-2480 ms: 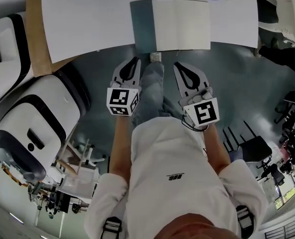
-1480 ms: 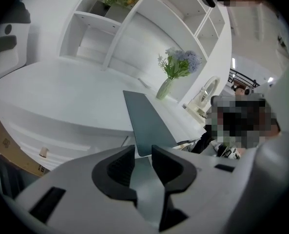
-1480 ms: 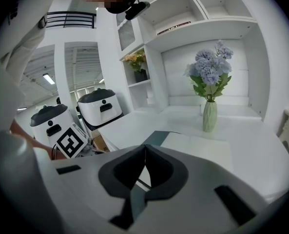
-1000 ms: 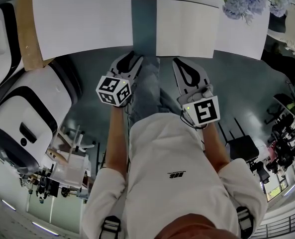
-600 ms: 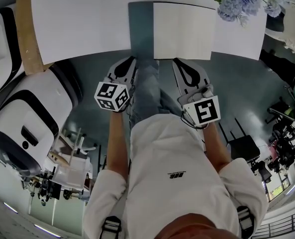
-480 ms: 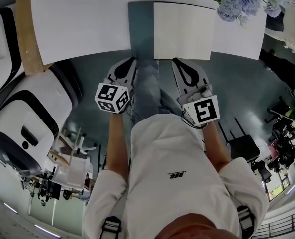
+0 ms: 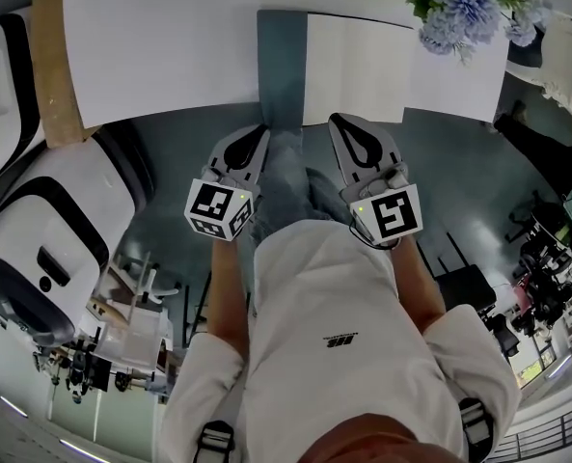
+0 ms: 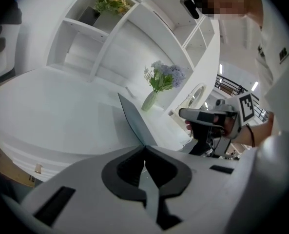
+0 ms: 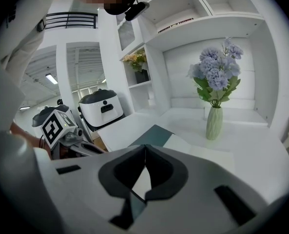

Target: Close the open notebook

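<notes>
Notebook [image 7: 355,66] open, near part hidden in gripper views; left gripper [image 7: 258,131] and right gripper [image 7: 342,119] both closed, empty.

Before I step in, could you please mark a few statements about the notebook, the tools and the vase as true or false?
1. The left tool and the right tool both have their jaws together, with nothing held. True.
2. The notebook is closed. False: it lies open on the white table.
3. A vase of flowers stands on the table beyond the notebook, towards the right. True.
4. The notebook's grey-blue cover lies to the right of its white page. False: in the head view the cover lies to the left of the page.
</notes>
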The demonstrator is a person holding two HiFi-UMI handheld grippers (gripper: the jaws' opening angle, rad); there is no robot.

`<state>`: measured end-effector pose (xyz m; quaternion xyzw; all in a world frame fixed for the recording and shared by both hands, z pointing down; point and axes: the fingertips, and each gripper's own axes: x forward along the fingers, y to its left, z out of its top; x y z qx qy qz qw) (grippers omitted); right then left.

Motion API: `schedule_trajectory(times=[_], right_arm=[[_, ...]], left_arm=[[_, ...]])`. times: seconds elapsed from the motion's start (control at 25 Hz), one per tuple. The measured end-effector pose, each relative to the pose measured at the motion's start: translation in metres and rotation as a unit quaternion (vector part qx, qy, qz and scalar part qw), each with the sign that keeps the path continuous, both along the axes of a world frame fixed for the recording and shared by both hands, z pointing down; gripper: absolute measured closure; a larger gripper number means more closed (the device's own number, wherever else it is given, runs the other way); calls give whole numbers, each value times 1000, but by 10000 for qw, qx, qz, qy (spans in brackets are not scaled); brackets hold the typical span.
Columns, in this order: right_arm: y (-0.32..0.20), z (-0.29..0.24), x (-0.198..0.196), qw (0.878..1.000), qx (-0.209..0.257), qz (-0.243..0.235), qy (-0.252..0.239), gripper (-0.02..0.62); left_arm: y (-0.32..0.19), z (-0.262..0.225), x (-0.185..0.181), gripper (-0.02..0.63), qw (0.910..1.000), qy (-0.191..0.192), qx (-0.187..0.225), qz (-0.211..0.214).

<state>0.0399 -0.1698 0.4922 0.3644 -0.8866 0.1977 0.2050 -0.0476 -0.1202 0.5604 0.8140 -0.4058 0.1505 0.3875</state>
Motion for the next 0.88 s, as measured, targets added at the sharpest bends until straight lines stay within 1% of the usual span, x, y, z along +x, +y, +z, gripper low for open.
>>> schedule_trajectory(times=[0.12, 0.36, 0.6, 0.88], right_arm=[[-1, -1, -1, 10000, 23, -21, 48, 600], [-1, -8, 2, 9999, 95, 82, 13, 600], [10, -16, 10, 9997, 126, 186, 20, 598], [21, -28, 18, 9994, 269, 215, -48, 600]], left_arm=[[0, -9, 4, 606, 9999, 47, 86, 41], [-1, -26, 13, 606, 9996, 29, 248, 150], [0, -44, 27, 606, 9987, -6, 426, 265], [1, -60, 43, 606, 9972, -33, 648, 367]])
